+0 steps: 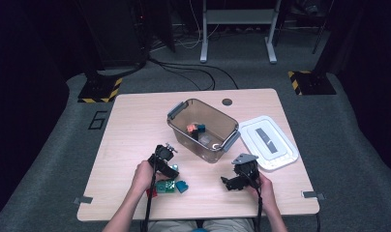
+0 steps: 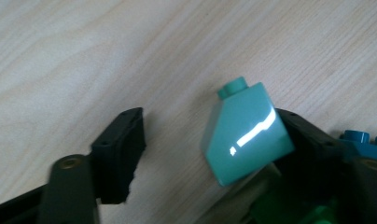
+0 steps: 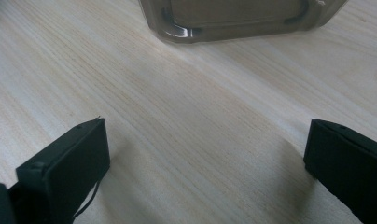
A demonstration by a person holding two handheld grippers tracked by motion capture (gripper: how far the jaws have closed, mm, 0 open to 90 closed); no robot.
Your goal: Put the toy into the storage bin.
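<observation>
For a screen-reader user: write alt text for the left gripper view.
A pale green sloped toy brick lies on the wooden table between two black jaws, touching the right one with a gap to the left. Darker green and teal bricks sit behind it.

A clear plastic bin (image 1: 203, 129) stands at the middle of the light wooden table (image 1: 135, 125), with small toy blocks (image 1: 195, 129) inside it. A white rectangular lid (image 1: 268, 141) lies flat just right of the bin. Near the table's front edge, left of centre, lie a pale green sloped toy brick (image 2: 245, 133), a teal studded brick (image 1: 182, 186) and a red brick (image 1: 151, 193) close together.
</observation>
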